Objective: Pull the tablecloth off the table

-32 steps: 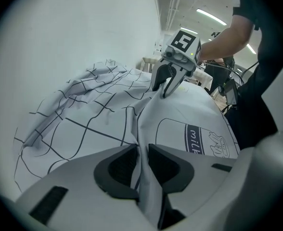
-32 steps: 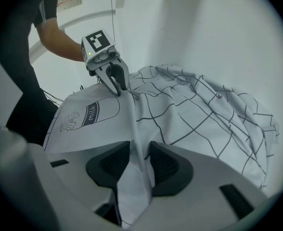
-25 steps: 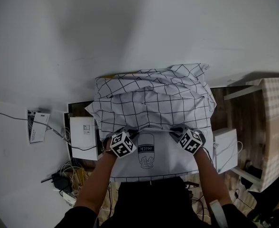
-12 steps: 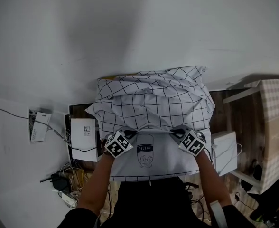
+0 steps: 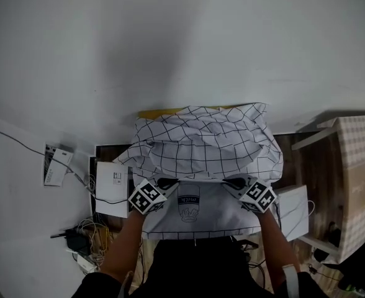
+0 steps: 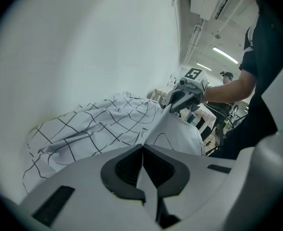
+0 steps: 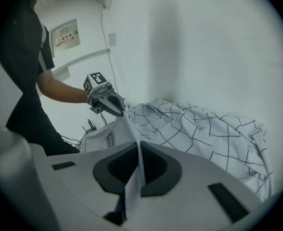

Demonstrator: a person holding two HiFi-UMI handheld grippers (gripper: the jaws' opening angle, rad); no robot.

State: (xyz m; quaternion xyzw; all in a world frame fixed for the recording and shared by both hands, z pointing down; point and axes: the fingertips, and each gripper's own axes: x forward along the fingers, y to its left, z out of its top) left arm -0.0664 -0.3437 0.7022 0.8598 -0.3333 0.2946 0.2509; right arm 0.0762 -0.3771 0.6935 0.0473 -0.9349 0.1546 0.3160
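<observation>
Head view, cloth: the grid-pattern tablecloth (image 5: 201, 143) lies heaped in folds over most of the tabletop (image 5: 170, 112). Its plain near part, with a bottle print (image 5: 189, 203), hangs over the near edge toward the person.
Head view, tongs: the left gripper (image 5: 165, 184) and the right gripper (image 5: 235, 182) each bite the cloth at the near edge, one either side of the print, well apart.
Head view, surroundings: a white box (image 5: 111, 180) and cables (image 5: 86, 241) sit on the floor to the left.
Head view, change: a second ago only a sliver of yellow showed at the far edge. A long yellow strip is bare there now, so the cloth has slid toward the person and bunched higher.
Left gripper view, jaws: clamped tight on a thin fold of cloth that runs out from between the pads. They were slightly apart a second ago.
Left gripper view, beyond: the stretched cloth leads across to the right gripper (image 6: 182, 99), which is pinching the same edge.
Right gripper view, jaws: closed hard on a fold of cloth, which also sticks out below the pads. This grip too has only just tightened.
Right gripper view, beyond: the left gripper (image 7: 113, 105) holds the other end, and rumpled grid cloth lies along the wall side.
Meaning for the task: both grips look firm and the pull seems under way. Most of the cloth is still on the tabletop, so a longer draw toward the near edge is probably needed.
</observation>
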